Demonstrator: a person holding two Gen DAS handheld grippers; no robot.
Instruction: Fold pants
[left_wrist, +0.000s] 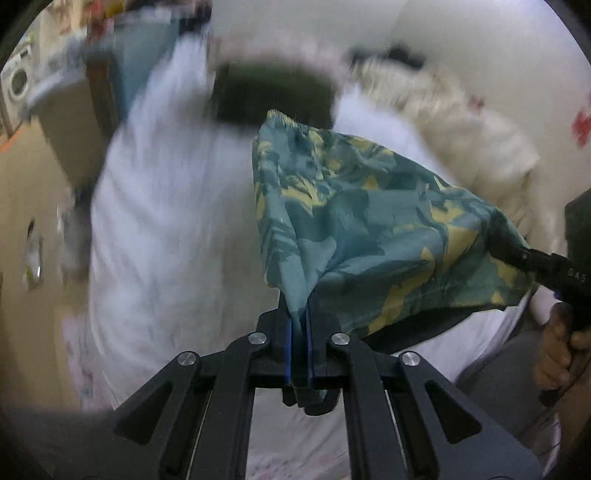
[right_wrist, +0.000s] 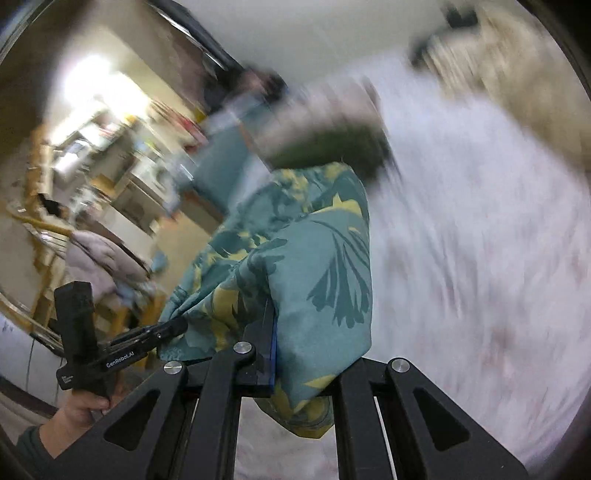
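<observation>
Teal-and-yellow leaf-print pants (left_wrist: 354, 221), suspended above the white bed sheet (left_wrist: 166, 221), pinched in left gripper (left_wrist: 300, 310) and right gripper (right_wrist: 271, 332); motion blur suggests fast swinging, so cloth could slip loose.

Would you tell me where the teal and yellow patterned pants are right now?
The teal and yellow patterned pants hang stretched between the left gripper and right gripper, both clamped on them, above the blurred white bed sheet.
</observation>
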